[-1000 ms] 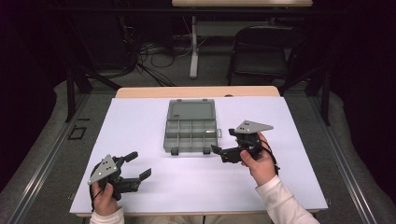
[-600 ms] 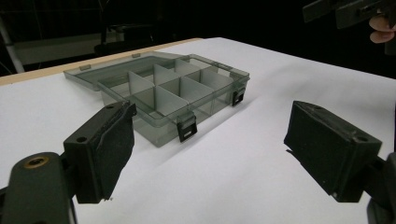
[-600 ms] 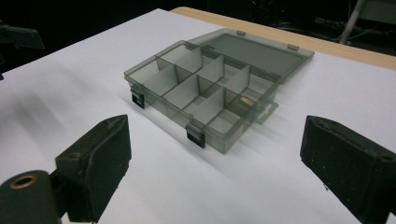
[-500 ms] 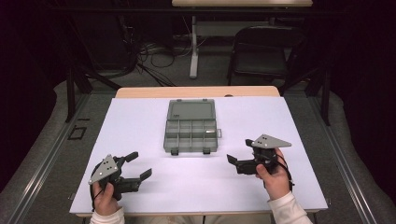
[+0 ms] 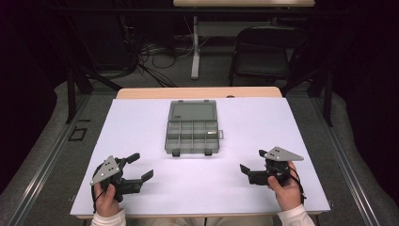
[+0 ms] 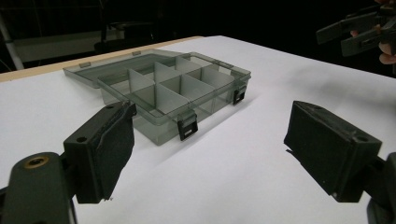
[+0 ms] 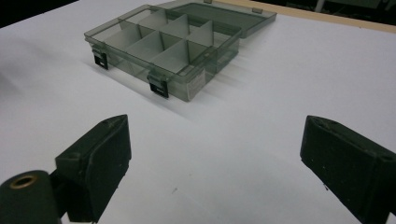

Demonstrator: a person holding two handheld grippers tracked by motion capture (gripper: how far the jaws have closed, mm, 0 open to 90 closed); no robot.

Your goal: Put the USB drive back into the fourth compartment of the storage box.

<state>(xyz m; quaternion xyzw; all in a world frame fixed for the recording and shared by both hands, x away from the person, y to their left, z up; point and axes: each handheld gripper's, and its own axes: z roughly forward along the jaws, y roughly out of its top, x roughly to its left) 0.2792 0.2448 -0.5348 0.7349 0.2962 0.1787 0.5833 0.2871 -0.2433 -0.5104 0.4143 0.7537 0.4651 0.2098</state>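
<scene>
A clear grey compartment box (image 5: 168, 137) lies open at the middle of the white table, its lid (image 5: 193, 111) flat behind it and two black latches on its front wall. Its compartments look empty. My left gripper (image 5: 142, 165) is at the near left, open, holding nothing, aimed at the box. At the near right my right gripper (image 5: 251, 160) is also open and bare, pointing left toward the box. In the left gripper view the box (image 6: 159, 126) sits beyond the spread jaws of the left gripper (image 6: 212, 154). The right gripper view has the box (image 7: 128, 65) ahead of the right gripper (image 7: 219, 158).
The white table top (image 5: 141, 122) has a wooden strip (image 5: 197, 92) along its far edge. A black chair (image 5: 263, 56) and floor cables (image 5: 150, 52) lie beyond it. Bare white surface surrounds the box on all sides.
My right gripper has drawn back from beside the box toward the near right of the table. The left gripper and the box have stayed put.
</scene>
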